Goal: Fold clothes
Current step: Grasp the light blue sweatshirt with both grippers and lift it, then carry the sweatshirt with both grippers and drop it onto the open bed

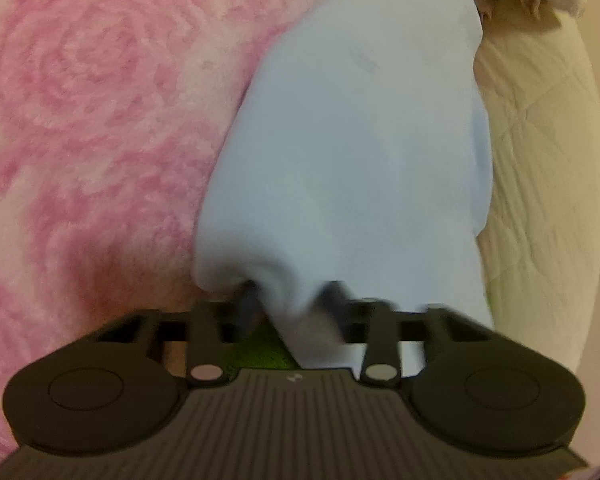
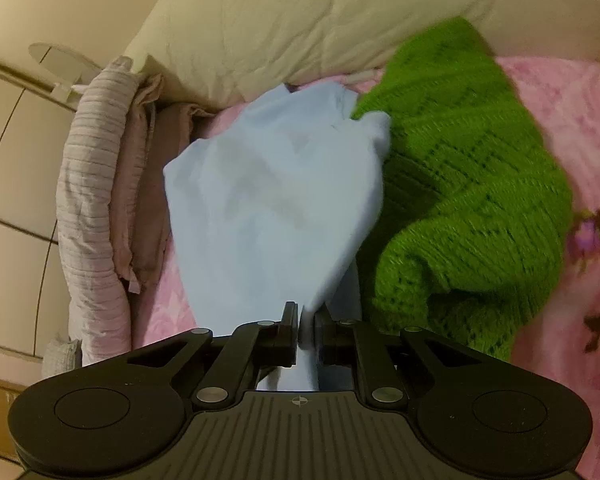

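Observation:
A light blue garment (image 1: 352, 120) stretches away from my left gripper (image 1: 290, 296) over the pink bedspread. A thick bunch of it fills the gap between the two fingers, which stand somewhat apart and blurred. In the right wrist view the same light blue garment (image 2: 272, 200) hangs in loose folds. My right gripper (image 2: 306, 316) is shut tight on a narrow edge of it. A green knitted garment (image 2: 460, 200) lies crumpled just right of the blue one, touching it. A sliver of that green knit (image 1: 260, 348) shows under my left gripper.
A pink rose-patterned bedspread (image 1: 80, 120) covers the bed. A cream quilt (image 2: 300, 12) is heaped at the far side. Folded mauve and grey striped bedding (image 2: 96, 200) lines the left edge, with tiled floor (image 2: 12, 160) beyond it.

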